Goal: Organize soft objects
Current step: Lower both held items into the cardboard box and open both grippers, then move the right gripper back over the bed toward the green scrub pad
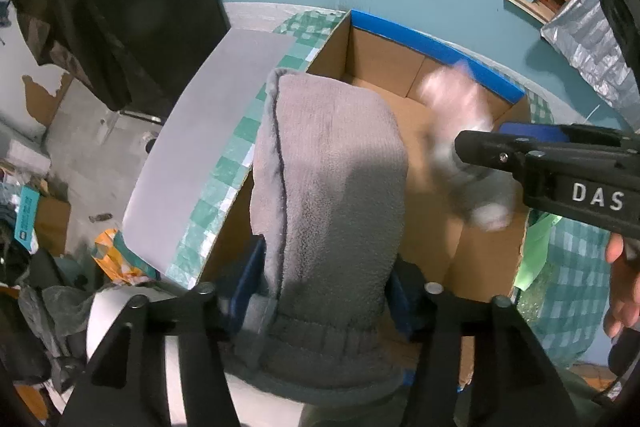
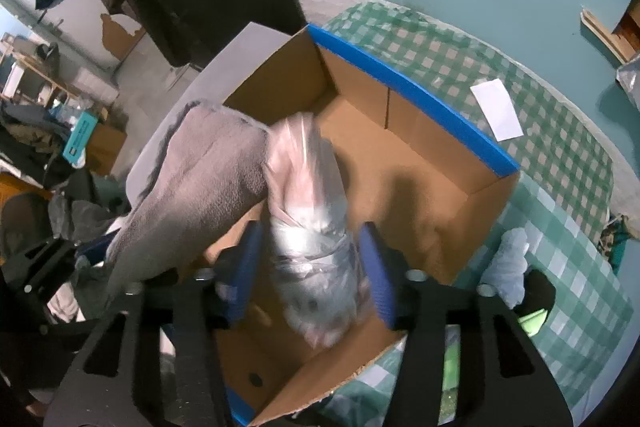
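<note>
My left gripper [image 1: 324, 291] is shut on a grey fleece sock [image 1: 328, 187] and holds it over the near left side of an open cardboard box [image 1: 380, 59] with blue tape on its rim. The sock also shows in the right wrist view [image 2: 200, 179]. My right gripper [image 2: 310, 259] is open above the box [image 2: 420, 155]. A clear plastic bag with a soft grey and pink item [image 2: 308, 211] sits blurred between its blue fingers [image 2: 376, 267], apparently dropping free. From the left wrist view the bag [image 1: 464, 147] is blurred below the right gripper [image 1: 496, 139].
The box stands on a green checked tablecloth [image 2: 560, 155]. A grey flap [image 1: 212, 147] hangs off the box's left side. A white card [image 2: 496, 109] and a crumpled white bag [image 2: 506, 267] lie on the cloth. Floor clutter lies to the left [image 1: 36, 223].
</note>
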Action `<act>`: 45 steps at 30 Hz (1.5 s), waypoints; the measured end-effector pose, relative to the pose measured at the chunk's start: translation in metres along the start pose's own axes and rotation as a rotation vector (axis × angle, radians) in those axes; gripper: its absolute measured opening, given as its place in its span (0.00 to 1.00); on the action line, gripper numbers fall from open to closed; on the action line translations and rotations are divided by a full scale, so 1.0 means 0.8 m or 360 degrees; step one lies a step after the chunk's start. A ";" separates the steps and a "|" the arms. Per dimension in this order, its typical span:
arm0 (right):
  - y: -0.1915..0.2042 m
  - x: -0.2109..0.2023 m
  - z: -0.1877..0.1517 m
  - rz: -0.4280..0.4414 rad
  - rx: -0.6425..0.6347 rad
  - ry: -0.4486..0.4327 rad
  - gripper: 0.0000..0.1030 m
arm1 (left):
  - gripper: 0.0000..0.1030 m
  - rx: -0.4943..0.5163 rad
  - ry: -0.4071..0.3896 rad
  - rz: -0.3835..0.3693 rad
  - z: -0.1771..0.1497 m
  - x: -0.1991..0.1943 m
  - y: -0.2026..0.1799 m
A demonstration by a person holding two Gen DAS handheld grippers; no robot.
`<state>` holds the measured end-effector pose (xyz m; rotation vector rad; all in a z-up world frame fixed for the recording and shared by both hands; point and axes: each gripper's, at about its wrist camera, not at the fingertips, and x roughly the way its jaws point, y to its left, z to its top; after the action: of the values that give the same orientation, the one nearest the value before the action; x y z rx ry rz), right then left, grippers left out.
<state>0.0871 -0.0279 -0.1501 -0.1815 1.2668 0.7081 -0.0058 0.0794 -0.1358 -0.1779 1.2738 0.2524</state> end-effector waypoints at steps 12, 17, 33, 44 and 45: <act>-0.020 -0.022 -0.005 0.0005 0.0072 -0.0047 0.59 | 0.65 0.0075 -0.0088 -0.0018 -0.001 -0.018 -0.019; -0.026 -0.032 -0.011 0.0014 0.0090 -0.0066 0.59 | 0.65 0.0108 -0.0103 -0.0005 0.000 -0.021 -0.029; -0.068 -0.064 -0.046 -0.0026 0.0177 -0.0100 0.59 | 0.66 0.0193 -0.0087 -0.0042 -0.008 -0.032 -0.069; -0.119 -0.083 -0.094 -0.0075 0.0325 -0.0090 0.59 | 0.67 0.0310 -0.0073 -0.0081 -0.018 -0.035 -0.119; -0.124 -0.084 -0.099 -0.0081 0.0340 -0.0089 0.59 | 0.67 0.0326 -0.0070 -0.0085 -0.019 -0.035 -0.124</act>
<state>0.0720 -0.1704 -0.1386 -0.0188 1.2701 0.5263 0.0010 -0.0219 -0.1142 -0.0307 1.2410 0.0789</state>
